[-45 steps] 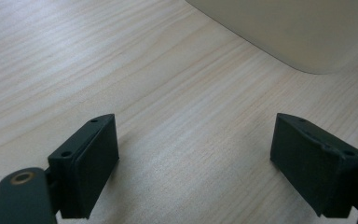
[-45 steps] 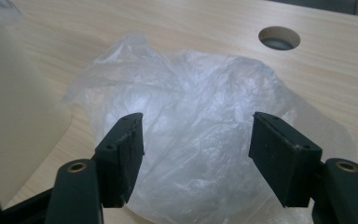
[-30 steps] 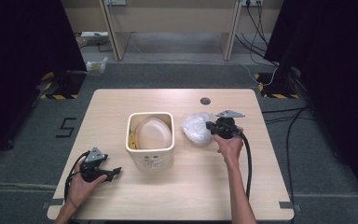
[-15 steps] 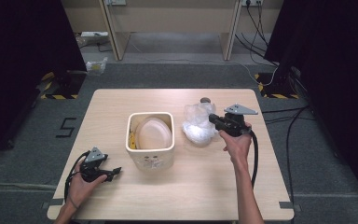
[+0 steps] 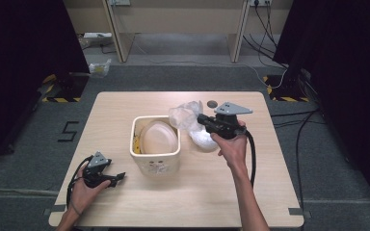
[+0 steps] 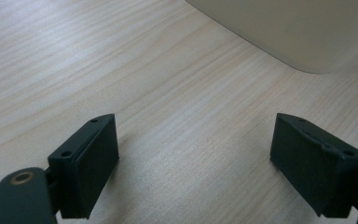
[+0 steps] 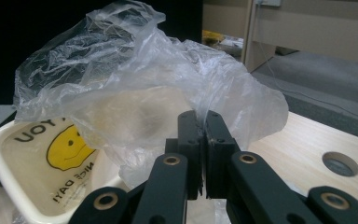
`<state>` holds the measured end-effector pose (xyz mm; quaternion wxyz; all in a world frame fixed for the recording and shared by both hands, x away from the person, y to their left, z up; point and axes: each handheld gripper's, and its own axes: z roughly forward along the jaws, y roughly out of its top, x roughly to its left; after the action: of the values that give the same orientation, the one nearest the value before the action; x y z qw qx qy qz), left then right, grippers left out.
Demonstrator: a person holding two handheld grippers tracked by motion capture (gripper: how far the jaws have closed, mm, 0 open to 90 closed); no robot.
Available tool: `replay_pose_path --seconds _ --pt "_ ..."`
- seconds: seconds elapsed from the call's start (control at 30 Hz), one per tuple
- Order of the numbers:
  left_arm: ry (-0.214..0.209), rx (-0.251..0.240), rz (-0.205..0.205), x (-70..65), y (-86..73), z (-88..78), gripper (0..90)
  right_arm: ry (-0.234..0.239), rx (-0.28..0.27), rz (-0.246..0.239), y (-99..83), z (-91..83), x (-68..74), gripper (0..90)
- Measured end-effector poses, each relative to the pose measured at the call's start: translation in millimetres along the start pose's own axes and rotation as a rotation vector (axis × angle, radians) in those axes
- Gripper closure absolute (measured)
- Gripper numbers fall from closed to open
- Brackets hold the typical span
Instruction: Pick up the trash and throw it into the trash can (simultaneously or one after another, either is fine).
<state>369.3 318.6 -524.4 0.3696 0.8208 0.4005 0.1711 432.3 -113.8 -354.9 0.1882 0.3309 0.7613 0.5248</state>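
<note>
Now I see pale wooden table (image 5: 125, 110) bearing cream tub (image 5: 155, 155). Clear plastic bag (image 5: 189, 120) hangs lifted just right of tub, above table. My right gripper (image 5: 201, 120) pinches bag, jaws clamped tight. My left gripper (image 5: 118, 177) rests on table, jaws wide, empty.

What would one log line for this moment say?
right hand-held gripper: shut on plastic bag, held above table | left hand-held gripper: open, holds nothing, near table | bin: between them
</note>
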Motion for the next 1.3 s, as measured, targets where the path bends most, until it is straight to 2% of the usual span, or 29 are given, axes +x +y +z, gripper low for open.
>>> replay_pose_path --seconds 0.03,0.07,0.17,0.2,0.33,0.37,0.4,0.63,0.73,0.87,0.9,0.97,1.07,1.3 --pt "0.000 0.000 0.000 0.0 0.0 0.0 14.2 0.000 0.000 0.000 0.0 0.0 0.0 87.7" --pt "0.000 0.000 -0.001 0.0 0.0 0.0 14.2 0.015 0.007 -0.019 2.7 5.2 7.3 87.5" --pt "0.000 0.000 0.000 0.0 0.0 0.0 14.2 0.033 0.015 -0.037 5.3 10.4 14.2 87.2" --pt "0.000 0.000 0.000 0.0 0.0 0.0 14.3 0.058 0.023 -0.049 8.0 16.0 21.8 86.9" --pt "0.000 0.001 0.000 0.0 0.0 -0.1 14.2 0.120 0.020 -0.045 10.8 26.0 32.8 86.6" --pt "-0.001 0.001 0.000 0.0 0.0 0.0 14.2 0.120 0.020 -0.045 10.8 26.0 32.8 86.6" --pt "-0.001 0.001 0.000 0.0 0.0 -0.1 14.2 0.140 0.032 -0.054 10.9 33.0 38.4 86.4" --pt "-0.002 0.001 0.000 0.1 0.0 -0.1 14.2 0.170 0.060 -0.059 8.3 47.8 46.0 85.5" --pt "-0.002 0.001 0.000 0.1 0.0 -0.1 14.3 0.188 0.097 -0.071 5.7 57.3 52.2 82.0" --pt "-0.002 0.001 0.000 0.1 0.0 -0.1 14.3 0.180 0.130 -0.095 4.2 63.1 56.9 74.8" --pt "-0.002 0.001 0.000 0.1 -0.1 -0.1 14.3 0.173 0.145 -0.112 3.9 65.1 58.4 70.5" --pt "-0.002 0.000 0.000 0.1 -0.1 -0.2 14.3 0.155 0.171 -0.114 3.0 69.2 61.3 60.8" --pt "-0.003 0.000 0.000 0.1 -0.1 -0.2 14.3 0.143 0.179 -0.117 3.7 69.5 62.7 54.1" --pt "-0.002 -0.001 0.000 0.0 -0.2 -0.1 14.3 0.127 0.166 -0.127 7.4 65.3 62.1 50.9"
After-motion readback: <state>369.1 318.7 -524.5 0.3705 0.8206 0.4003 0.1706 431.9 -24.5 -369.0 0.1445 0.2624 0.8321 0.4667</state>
